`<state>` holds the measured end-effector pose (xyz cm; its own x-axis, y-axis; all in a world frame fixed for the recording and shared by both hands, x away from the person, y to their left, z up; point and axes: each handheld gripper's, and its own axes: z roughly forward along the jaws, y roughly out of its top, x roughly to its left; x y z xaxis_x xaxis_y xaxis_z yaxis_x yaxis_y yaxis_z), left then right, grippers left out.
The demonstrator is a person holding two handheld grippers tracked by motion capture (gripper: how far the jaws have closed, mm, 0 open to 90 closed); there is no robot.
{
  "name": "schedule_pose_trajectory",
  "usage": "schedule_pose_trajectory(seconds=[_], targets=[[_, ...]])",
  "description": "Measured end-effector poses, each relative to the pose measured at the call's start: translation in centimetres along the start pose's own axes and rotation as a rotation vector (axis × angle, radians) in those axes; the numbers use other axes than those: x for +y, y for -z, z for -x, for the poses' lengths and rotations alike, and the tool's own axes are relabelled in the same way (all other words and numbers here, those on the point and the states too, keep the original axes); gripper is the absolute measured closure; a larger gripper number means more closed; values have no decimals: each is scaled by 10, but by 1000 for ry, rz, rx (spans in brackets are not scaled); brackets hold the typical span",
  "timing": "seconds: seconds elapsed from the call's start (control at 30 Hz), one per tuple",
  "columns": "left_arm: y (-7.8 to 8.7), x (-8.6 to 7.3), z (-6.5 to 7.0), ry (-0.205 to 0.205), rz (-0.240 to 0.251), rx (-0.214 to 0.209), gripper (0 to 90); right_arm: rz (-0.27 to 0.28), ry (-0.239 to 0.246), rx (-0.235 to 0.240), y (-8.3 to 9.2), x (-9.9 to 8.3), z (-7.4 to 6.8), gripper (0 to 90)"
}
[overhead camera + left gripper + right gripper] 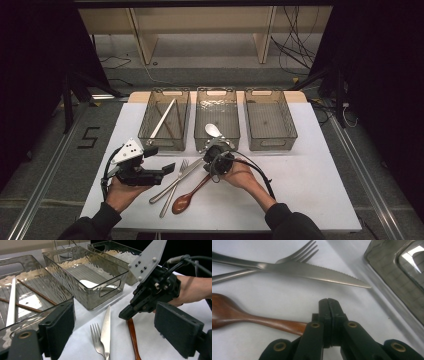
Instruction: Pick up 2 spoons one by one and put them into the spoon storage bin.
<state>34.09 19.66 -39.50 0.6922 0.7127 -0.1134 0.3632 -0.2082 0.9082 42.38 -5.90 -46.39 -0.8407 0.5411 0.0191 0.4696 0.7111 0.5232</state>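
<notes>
A white-topped table (310, 175) stands on a grey floor before a pale wooden shelf frame (200, 30), with three clear ribbed plastic bins in a row along its far edge. The left bin (164, 119) holds a long pale flat stick (163, 119) and thin brown sticks (37, 292); the middle bin (217, 118) holds a white spoon (213, 130); the right bin (270, 119) stands at the far right of the row. Near the table's front-left edge the left gripper (169, 168), held in a hand (120, 192), points rightward with its two black pads spread wide apart and nothing between them. Just right of it, a steel fork (176, 185) and a steel table knife (175, 181) lie crossed on the table, touching. Beside them lies a brown wooden spoon (187, 197), bowl toward the front edge, handle running up toward the middle bin. The right gripper (328, 305), near the table's centre, points down at the spoon's handle end; its jaws are pressed together, with the handle running in beneath them, so whether they pinch it cannot be told.
</notes>
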Motion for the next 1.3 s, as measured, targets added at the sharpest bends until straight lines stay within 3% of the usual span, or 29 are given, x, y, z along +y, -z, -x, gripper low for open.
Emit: schedule_pose_trajectory(seconds=[0.33,0.63,0.87,1.1,1.17,1.3], targets=[[0,0,0,0,-1,0,162,-46,-16,19,-4,-4,4,900],[0,0,0,2,-3,-2,162,-145,3,47,8,-16,4,900],[-1,0,0,-1,-4,1,162,-198,24,87,25,-40,-9,900],[-1,1,2,-8,-5,-3,162,-233,56,89,36,-52,-21,893],[0,1,1,-4,-1,-2,162,-216,58,94,41,-53,-23,846],[0,0,0,-2,-1,-1,162,-165,90,112,47,-45,-25,628]])
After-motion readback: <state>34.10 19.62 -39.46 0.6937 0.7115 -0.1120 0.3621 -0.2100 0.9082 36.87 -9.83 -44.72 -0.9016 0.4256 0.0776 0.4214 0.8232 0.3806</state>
